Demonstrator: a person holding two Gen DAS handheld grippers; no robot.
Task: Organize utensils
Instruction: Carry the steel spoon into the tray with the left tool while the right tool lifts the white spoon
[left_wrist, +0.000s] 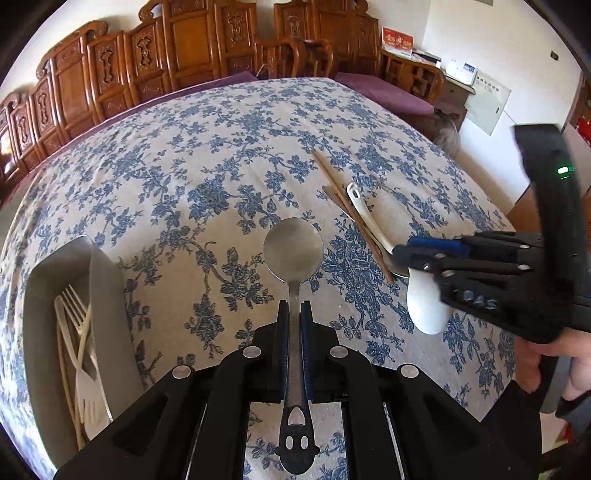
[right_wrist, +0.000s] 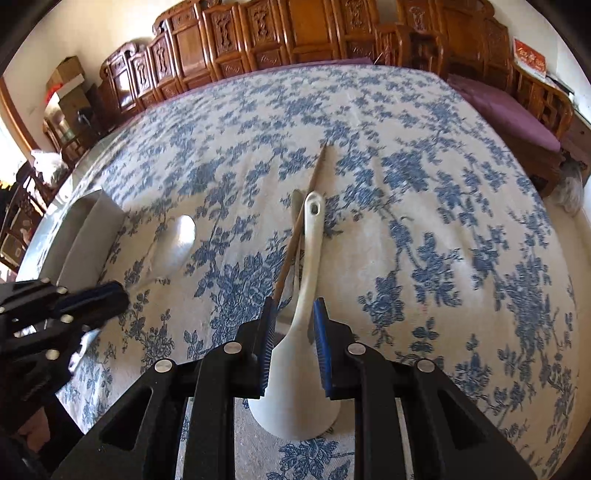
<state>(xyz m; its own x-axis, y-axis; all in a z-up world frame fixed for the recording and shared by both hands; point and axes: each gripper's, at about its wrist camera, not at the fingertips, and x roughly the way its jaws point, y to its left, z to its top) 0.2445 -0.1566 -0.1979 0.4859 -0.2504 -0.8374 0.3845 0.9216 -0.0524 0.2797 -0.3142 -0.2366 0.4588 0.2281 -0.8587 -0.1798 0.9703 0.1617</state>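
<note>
My left gripper is shut on the handle of a metal spoon, bowl pointing forward above the cloth. A grey tray at the left holds several pale plastic forks. My right gripper is open, its jaws on either side of a white rice paddle that lies on the table. A brown chopstick lies next to the paddle, over a metal utensil. The right gripper also shows in the left wrist view, and the left gripper shows in the right wrist view.
The table has a blue floral cloth. Carved wooden chairs line the far side, with a purple cushion at the right. The tray sits at the table's left edge.
</note>
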